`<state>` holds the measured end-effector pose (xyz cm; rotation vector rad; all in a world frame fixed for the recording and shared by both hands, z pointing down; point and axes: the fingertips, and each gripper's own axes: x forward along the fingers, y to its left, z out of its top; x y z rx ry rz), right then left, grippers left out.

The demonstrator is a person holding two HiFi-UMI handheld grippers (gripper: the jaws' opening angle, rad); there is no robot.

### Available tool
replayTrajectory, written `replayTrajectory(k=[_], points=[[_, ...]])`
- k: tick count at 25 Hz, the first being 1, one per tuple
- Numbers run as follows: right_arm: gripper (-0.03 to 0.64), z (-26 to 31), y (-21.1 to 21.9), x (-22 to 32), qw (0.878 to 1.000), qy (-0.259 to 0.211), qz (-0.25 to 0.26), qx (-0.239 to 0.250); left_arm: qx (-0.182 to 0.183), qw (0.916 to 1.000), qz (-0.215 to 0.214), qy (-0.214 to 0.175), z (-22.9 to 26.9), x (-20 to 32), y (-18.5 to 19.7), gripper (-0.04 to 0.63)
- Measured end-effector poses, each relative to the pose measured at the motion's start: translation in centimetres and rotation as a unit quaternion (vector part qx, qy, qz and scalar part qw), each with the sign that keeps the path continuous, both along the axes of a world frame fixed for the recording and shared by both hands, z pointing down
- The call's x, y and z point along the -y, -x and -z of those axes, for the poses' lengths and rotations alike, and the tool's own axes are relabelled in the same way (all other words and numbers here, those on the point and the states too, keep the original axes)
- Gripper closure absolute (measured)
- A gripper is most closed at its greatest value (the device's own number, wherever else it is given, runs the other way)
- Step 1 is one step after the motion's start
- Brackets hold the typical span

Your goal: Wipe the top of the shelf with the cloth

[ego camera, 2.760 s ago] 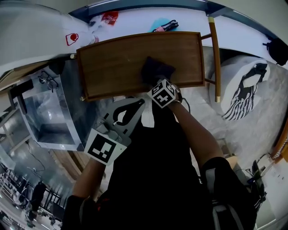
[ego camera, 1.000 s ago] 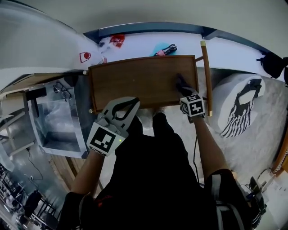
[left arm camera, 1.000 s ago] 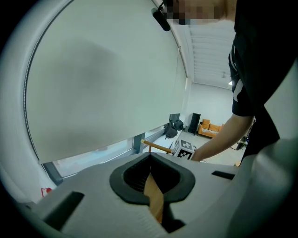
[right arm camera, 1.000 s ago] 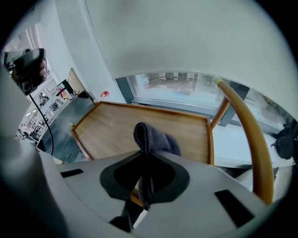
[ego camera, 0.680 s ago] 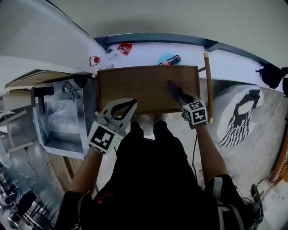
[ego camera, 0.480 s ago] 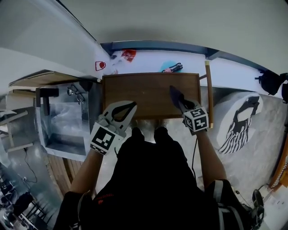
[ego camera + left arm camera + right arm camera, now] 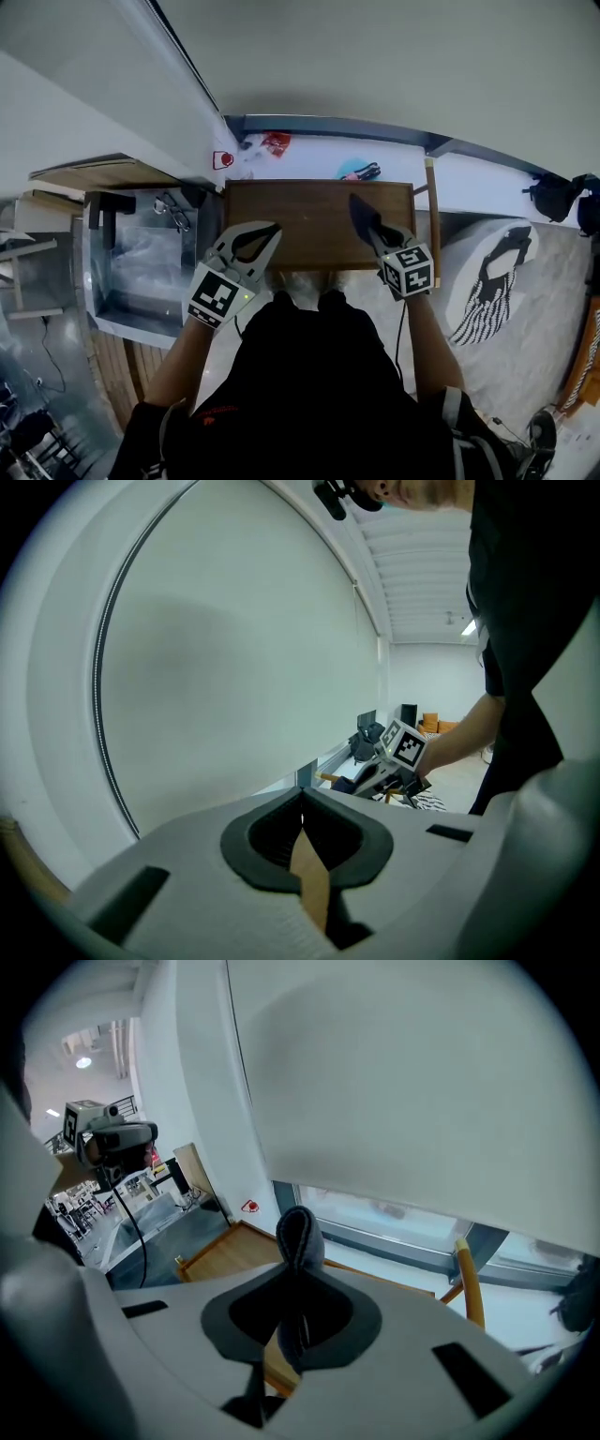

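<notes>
The brown wooden shelf top lies in front of me, and shows again in the right gripper view. My right gripper hovers over its right end, shut on a dark grey cloth. In the right gripper view the cloth sticks out past the gripper, lifted off the wood. My left gripper is over the shelf's front left part, shut with nothing in it. In the left gripper view the gripper points at a pale wall.
A white ledge behind the shelf carries a red packet and a teal item with a black cable. A metal cart stands to the left, a wooden rail and a round white cushion to the right.
The right gripper slid the cloth from the shelf's middle to its right end, then lifted it off the wood. The head camera rose. The left gripper stayed shut.
</notes>
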<state>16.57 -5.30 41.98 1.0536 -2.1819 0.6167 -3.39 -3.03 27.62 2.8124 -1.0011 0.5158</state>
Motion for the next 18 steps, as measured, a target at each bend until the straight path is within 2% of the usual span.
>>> replayTrajectory(k=[9, 18], points=[[0.588, 5.5, 3.6, 1.5, 0.998, -0.048, 0.013, 0.028, -0.008, 0.9997, 0.008, -0.023, 1.7, 0.8, 2.0, 0.575], [0.588, 8.9, 5.2, 1.5, 0.996, -0.07, 0.021, 0.052, -0.013, 0.9994, 0.009, -0.032, 2.2, 1.4, 2.6, 0.574]])
